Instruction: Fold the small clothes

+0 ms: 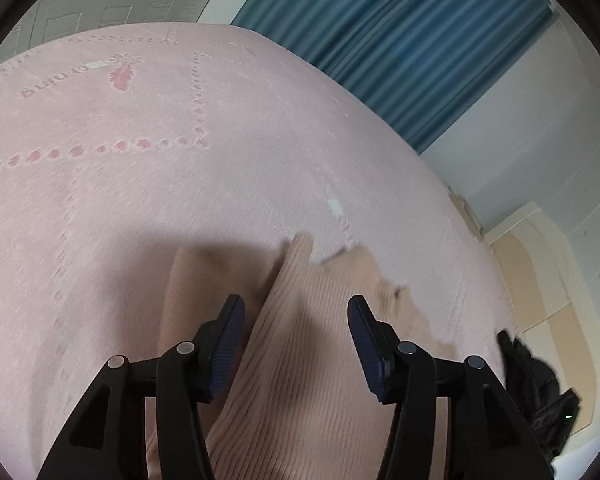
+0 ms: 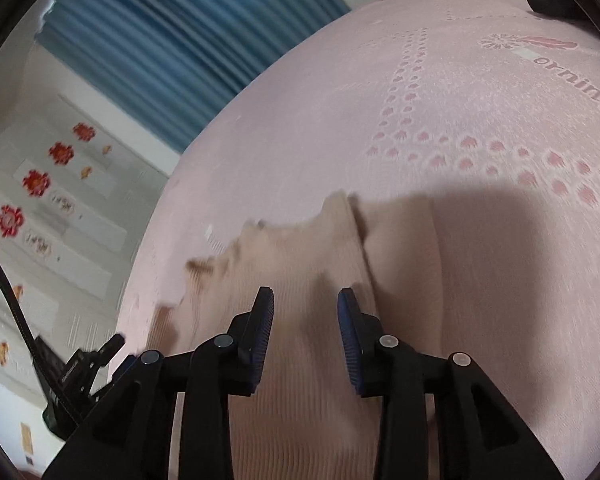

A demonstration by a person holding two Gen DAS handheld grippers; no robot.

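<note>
A beige ribbed knit garment (image 1: 300, 344) lies on the pink bedspread (image 1: 180, 184), partly folded over itself, with a ragged far edge. My left gripper (image 1: 296, 312) is open just above it, jaws wide apart, holding nothing. The same garment (image 2: 312, 264) shows in the right wrist view under my right gripper (image 2: 306, 304), which is also open and empty above the cloth. A smoother beige layer (image 2: 404, 248) lies to the right of the ribbed part.
The pink bedspread (image 2: 380, 120) has rows of darker pink marks and the word "orning". Blue curtains (image 1: 400, 40) hang beyond the bed. A black object (image 1: 532, 380) lies at the bed's right edge. The other gripper (image 2: 80, 368) shows at lower left.
</note>
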